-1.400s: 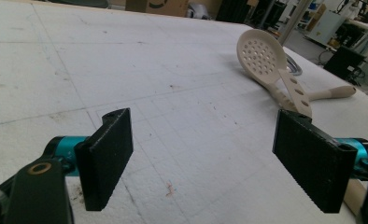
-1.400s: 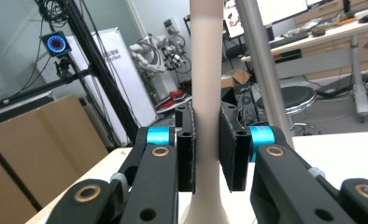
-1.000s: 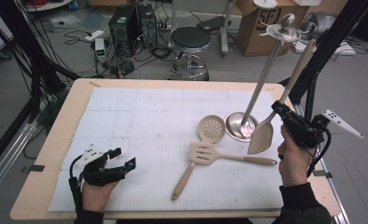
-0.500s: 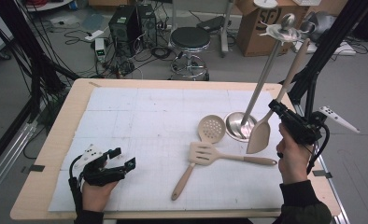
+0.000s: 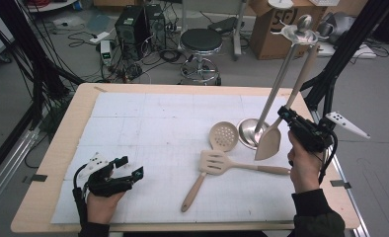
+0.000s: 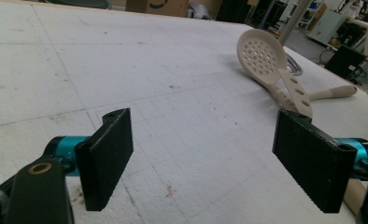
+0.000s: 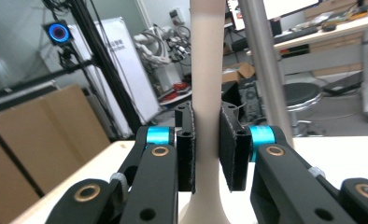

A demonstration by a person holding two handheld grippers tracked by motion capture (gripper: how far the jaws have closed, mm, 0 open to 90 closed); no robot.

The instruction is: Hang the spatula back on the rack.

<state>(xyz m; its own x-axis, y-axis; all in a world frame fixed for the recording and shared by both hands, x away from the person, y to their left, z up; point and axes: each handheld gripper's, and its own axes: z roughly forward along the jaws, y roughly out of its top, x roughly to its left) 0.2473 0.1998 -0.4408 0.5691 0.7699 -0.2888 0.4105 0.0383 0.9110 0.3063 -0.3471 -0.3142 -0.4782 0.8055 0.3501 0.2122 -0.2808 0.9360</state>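
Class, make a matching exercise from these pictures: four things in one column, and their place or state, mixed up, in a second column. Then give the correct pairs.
Things
1. beige spatula
2. slotted turner
3. left gripper
4. metal stand

Place or state
A. open, with nothing between its jaws
B. upright, with its round base on the table
C. clamped by its handle in the right gripper, blade hanging down
D. lying flat on the white mat, next to the perforated spoon

Pairs: 1-C, 2-D, 3-A, 4-B
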